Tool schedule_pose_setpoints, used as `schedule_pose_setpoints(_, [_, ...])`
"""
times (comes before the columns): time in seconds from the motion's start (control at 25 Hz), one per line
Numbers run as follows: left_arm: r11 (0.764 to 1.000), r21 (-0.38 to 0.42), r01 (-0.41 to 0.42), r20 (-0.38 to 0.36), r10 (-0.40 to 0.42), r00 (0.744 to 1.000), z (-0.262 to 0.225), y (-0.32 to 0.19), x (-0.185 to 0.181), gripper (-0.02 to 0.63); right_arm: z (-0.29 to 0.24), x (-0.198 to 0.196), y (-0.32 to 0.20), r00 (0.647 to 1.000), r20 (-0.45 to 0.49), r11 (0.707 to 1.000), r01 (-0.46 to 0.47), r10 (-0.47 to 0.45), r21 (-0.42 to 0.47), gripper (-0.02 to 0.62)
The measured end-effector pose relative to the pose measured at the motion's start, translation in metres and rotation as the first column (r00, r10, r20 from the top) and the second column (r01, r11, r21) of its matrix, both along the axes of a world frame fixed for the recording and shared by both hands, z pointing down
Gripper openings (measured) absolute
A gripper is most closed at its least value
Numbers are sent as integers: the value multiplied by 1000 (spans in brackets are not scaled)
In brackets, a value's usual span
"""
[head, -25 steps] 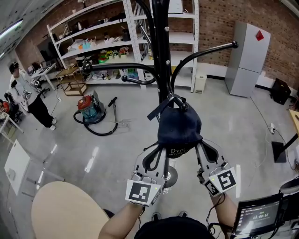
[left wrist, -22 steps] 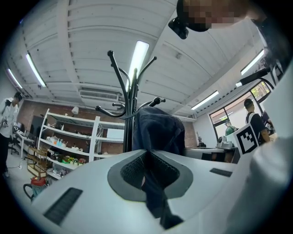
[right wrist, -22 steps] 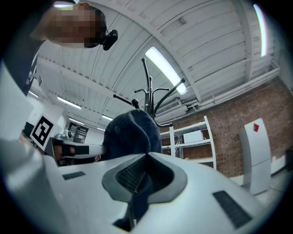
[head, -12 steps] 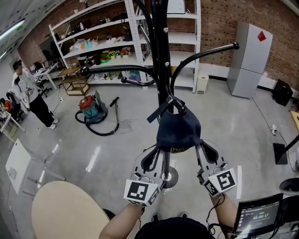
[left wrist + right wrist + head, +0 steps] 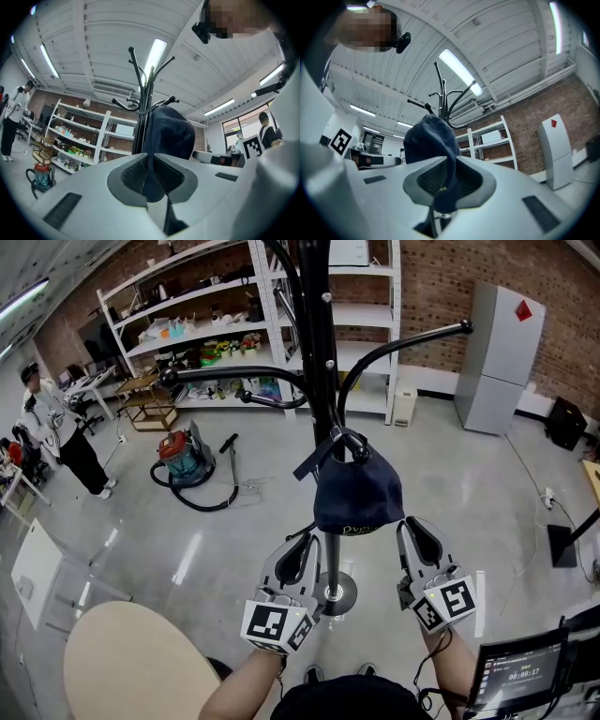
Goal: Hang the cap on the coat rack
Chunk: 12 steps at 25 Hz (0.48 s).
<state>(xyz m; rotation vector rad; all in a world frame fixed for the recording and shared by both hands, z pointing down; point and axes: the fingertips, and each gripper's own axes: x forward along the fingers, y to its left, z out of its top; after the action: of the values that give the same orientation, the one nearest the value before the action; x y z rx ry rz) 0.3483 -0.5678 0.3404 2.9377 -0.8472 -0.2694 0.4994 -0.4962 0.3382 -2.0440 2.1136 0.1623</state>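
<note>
Workshop clutter
White shelving (image 5: 187, 324) lines the brick wall (image 5: 441, 287), a red vacuum cleaner (image 5: 178, 457) on the floor (image 5: 450, 512) before it; grey cabinet (image 5: 495, 357) at right, a person (image 5: 58, 432) far left.

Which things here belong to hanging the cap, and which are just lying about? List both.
For the job: cap; coat rack.

Lying about: red vacuum cleaner; shelving; grey cabinet; round table.
</note>
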Motion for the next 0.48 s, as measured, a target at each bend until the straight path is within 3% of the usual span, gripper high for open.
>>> schedule_pose_setpoints(0.24, [1000,-14,-8,-2,8,1000,3,12,-5,20,4,8,16,999,34,1000,-28,28,-5,37])
schedule_pose_setpoints(0.48, [998,-47,-42,6,42,999,12,22,-3,20,0,-5,26,999,-31,999,-34,34,9,35])
